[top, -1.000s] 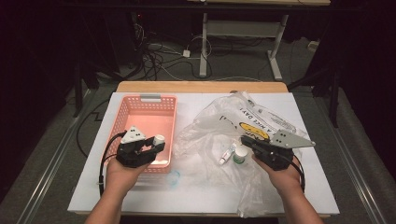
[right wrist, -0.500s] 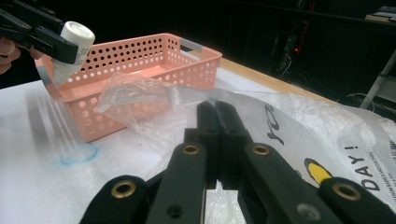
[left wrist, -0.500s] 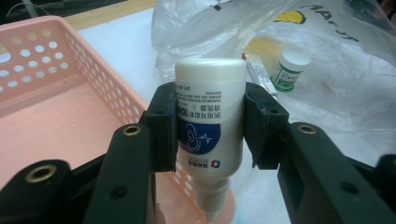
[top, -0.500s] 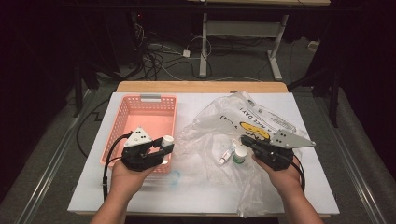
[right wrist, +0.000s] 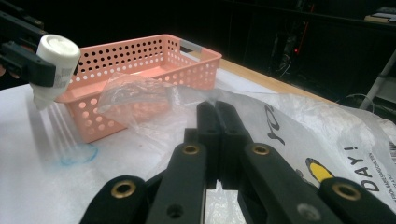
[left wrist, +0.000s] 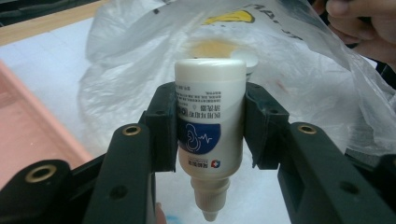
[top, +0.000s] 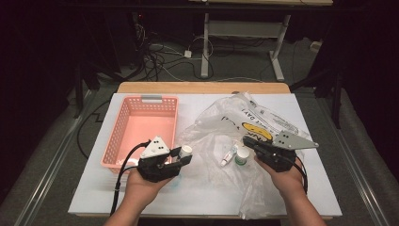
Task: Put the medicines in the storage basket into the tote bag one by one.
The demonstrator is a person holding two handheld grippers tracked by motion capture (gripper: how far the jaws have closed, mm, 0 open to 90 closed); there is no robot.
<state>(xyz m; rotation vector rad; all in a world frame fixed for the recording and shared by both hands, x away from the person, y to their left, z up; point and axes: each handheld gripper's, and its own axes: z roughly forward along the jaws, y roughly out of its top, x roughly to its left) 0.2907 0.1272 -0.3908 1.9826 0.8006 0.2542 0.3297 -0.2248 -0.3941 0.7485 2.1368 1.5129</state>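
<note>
Bottle [left wrist: 209,135] sits pinched, nozzle down, in the left tool [top: 182,156], just right of the basket's [top: 123,136] near corner. The right tool [top: 249,142], pressed together, pins the bag [top: 221,127] steady on the desk [top: 188,193].

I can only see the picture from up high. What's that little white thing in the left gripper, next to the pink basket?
Observer: A small white plastic dropper bottle. The left gripper view shows a blue label with an ear drawing on it.
Operator: Is it held tight?
Observer: Yes. The left gripper presses its pads on both sides of the bottle, whose nozzle points back toward that camera.
Operator: What about the right gripper?
Observer: In its own view the right gripper has its jaws shut together, and the crinkly clear plastic bag lies around its tips.
</note>
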